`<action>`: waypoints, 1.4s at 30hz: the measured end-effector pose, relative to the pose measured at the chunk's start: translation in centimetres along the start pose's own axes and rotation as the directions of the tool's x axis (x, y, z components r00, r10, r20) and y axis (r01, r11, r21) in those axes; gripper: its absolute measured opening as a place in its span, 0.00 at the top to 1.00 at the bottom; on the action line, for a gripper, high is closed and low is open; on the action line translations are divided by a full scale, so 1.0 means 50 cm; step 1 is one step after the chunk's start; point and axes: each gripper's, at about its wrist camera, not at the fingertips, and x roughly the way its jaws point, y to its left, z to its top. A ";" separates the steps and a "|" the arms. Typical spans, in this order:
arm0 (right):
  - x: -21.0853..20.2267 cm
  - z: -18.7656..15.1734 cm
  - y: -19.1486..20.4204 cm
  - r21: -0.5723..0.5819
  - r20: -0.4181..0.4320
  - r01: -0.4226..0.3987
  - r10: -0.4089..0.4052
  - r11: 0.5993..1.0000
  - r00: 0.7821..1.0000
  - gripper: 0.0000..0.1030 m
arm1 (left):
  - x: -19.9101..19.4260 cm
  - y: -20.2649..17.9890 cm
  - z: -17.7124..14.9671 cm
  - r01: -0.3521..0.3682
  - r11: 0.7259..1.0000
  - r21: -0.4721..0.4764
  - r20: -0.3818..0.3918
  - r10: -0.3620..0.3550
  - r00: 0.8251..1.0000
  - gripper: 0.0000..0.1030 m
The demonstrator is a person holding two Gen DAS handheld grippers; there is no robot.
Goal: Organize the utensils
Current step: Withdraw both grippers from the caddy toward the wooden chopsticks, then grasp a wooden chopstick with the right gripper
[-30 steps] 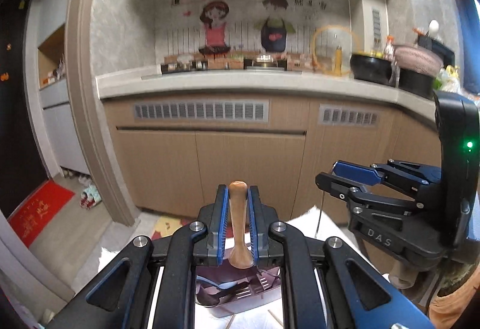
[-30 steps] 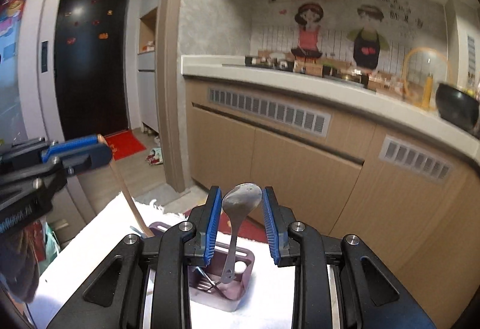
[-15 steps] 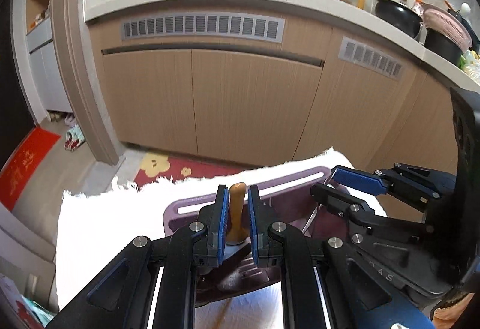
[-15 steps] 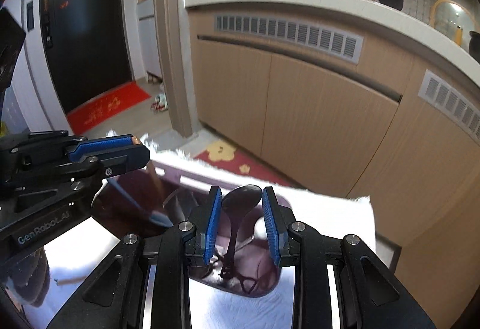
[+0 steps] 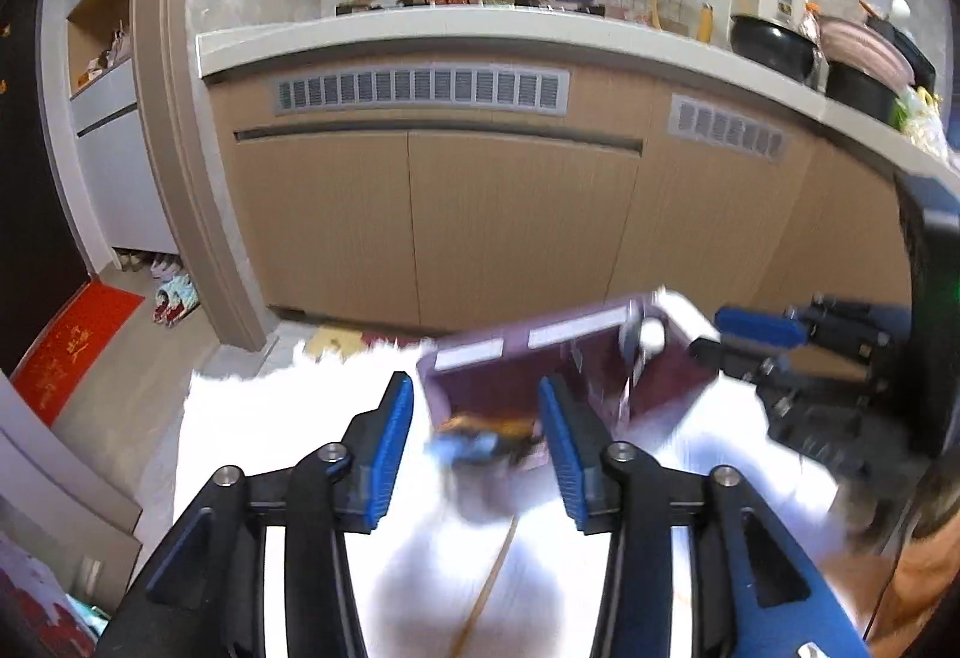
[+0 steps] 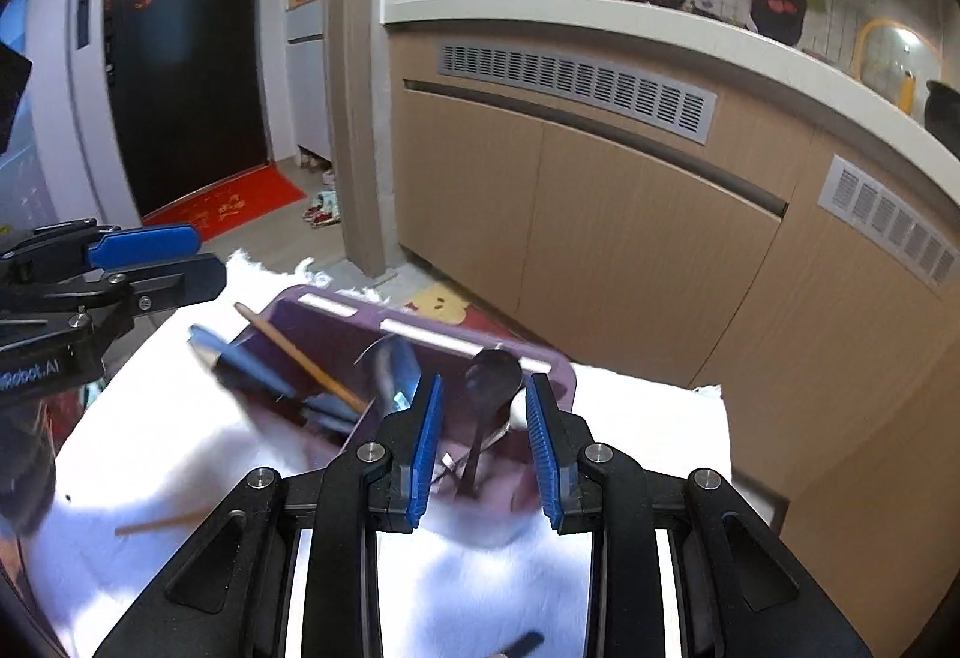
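The left hand-held gripper is opening, nothing pinched, above the purple utensil holder on the white-clothed tabletop; the right hand-held gripper brackets a metal spoon (contact unclear).

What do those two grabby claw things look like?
Both look alike: the left gripper and right gripper have black angular metal arms joined with silver bolts, and each finger ends in a bright blue ribbed pad. White lettering is printed on the left gripper's side.
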 end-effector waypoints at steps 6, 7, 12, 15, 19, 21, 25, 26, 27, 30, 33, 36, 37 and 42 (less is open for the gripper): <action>-0.029 -0.069 0.059 -0.081 -0.058 -0.041 0.036 0.996 0.998 0.71 | -0.001 -0.008 -0.101 0.048 0.995 0.085 -0.145 -0.036 0.989 0.51; -0.031 -0.083 0.073 -0.092 -0.075 -0.052 0.045 0.994 0.996 0.71 | 0.008 -0.011 -0.116 0.067 0.993 0.100 -0.182 -0.048 0.982 0.49; -0.002 -0.130 0.106 -0.114 -0.154 -0.086 0.068 0.990 0.986 0.71 | 0.068 -0.022 -0.189 0.085 0.984 0.154 -0.320 -0.031 0.947 0.48; 0.017 -0.157 0.109 -0.095 -0.198 -0.109 0.089 0.989 0.976 0.71 | 0.099 -0.015 -0.208 0.106 0.987 0.122 -0.374 -0.053 0.926 0.55; 0.040 -0.195 0.111 -0.074 -0.252 -0.128 0.106 0.989 0.962 0.71 | 0.133 0.001 -0.221 0.094 0.992 0.085 -0.428 -0.048 0.902 0.70; 0.049 -0.209 0.106 -0.055 -0.272 -0.133 0.114 0.990 0.955 0.71 | 0.146 0.010 -0.225 0.089 0.994 0.065 -0.445 -0.051 0.894 0.74; 0.057 -0.230 0.095 -0.010 -0.292 -0.132 0.124 0.991 0.948 0.71 | 0.148 0.010 -0.221 0.086 0.995 0.057 -0.444 -0.052 0.894 0.75; 0.057 -0.236 0.092 -0.003 -0.295 -0.133 0.127 0.991 0.947 0.71 | 0.148 0.009 -0.221 0.085 0.995 0.056 -0.446 -0.051 0.894 0.75; 0.057 -0.239 0.093 0.001 -0.297 -0.133 0.128 0.991 0.946 0.71 | 0.147 0.009 -0.221 0.083 0.995 0.054 -0.446 -0.050 0.893 0.75; 0.051 -0.247 0.091 0.006 -0.294 -0.127 0.123 0.992 0.948 0.71 | 0.140 0.008 -0.223 0.085 0.996 0.019 -0.461 -0.067 0.885 0.75; 0.043 -0.254 0.093 0.007 -0.282 -0.120 0.117 0.993 0.952 0.71 | 0.126 0.001 -0.235 0.118 0.992 -0.037 -0.477 -0.122 0.871 0.74; 0.032 -0.262 0.092 0.008 -0.278 -0.119 0.116 0.993 0.953 0.71 | 0.105 -0.007 -0.252 0.170 0.981 -0.098 -0.490 -0.196 0.850 0.70; 0.029 -0.264 0.092 0.008 -0.279 -0.119 0.117 0.993 0.953 0.71 | 0.095 -0.010 -0.259 0.186 0.975 -0.118 -0.490 -0.220 0.843 0.68; 0.033 -0.264 0.099 0.005 -0.287 -0.120 0.116 0.993 0.951 0.70 | 0.053 -0.036 -0.287 0.241 0.959 -0.149 -0.506 -0.283 0.815 0.61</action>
